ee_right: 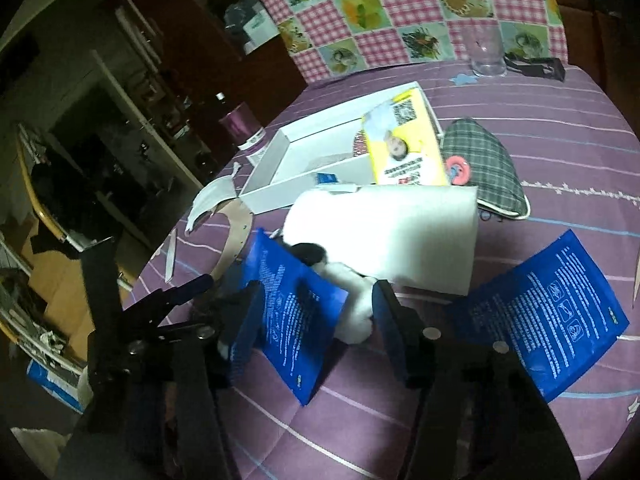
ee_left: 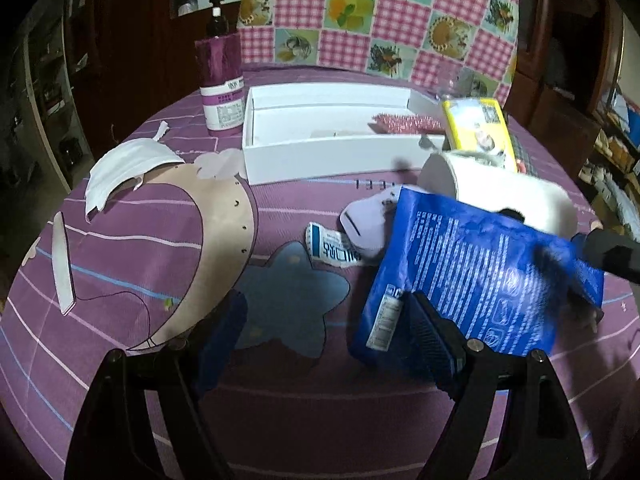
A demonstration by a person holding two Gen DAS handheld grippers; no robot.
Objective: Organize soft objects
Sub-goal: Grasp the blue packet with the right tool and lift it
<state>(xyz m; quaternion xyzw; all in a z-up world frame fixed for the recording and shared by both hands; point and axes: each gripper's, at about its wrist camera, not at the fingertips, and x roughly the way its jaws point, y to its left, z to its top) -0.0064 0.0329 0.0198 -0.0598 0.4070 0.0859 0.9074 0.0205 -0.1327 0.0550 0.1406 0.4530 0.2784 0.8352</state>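
Observation:
A white box (ee_left: 320,148) (ee_right: 280,168) lies at the table's back with a pink fluffy item (ee_left: 408,122) in it and a yellow pack (ee_left: 480,128) (ee_right: 404,148) leaning on its right end. A blue pouch (ee_left: 472,276) (ee_right: 292,312) lies tilted between my right gripper's fingers; my right gripper (ee_right: 316,320) is open around it and a black-and-white plush (ee_right: 352,292). My left gripper (ee_left: 328,332) is open and empty above the cloth, its right finger (ee_left: 432,340) beside the pouch. A white sponge block (ee_right: 392,236) (ee_left: 500,188) sits behind the pouch.
A second blue pouch (ee_right: 548,312) lies right. A plaid cushion (ee_right: 484,168), a glass (ee_right: 486,52), a purple bottle (ee_left: 222,80), a white face mask (ee_left: 128,168), a lilac mask (ee_left: 368,224) and a small packet (ee_left: 328,248) lie on the purple cloth (ee_left: 160,240).

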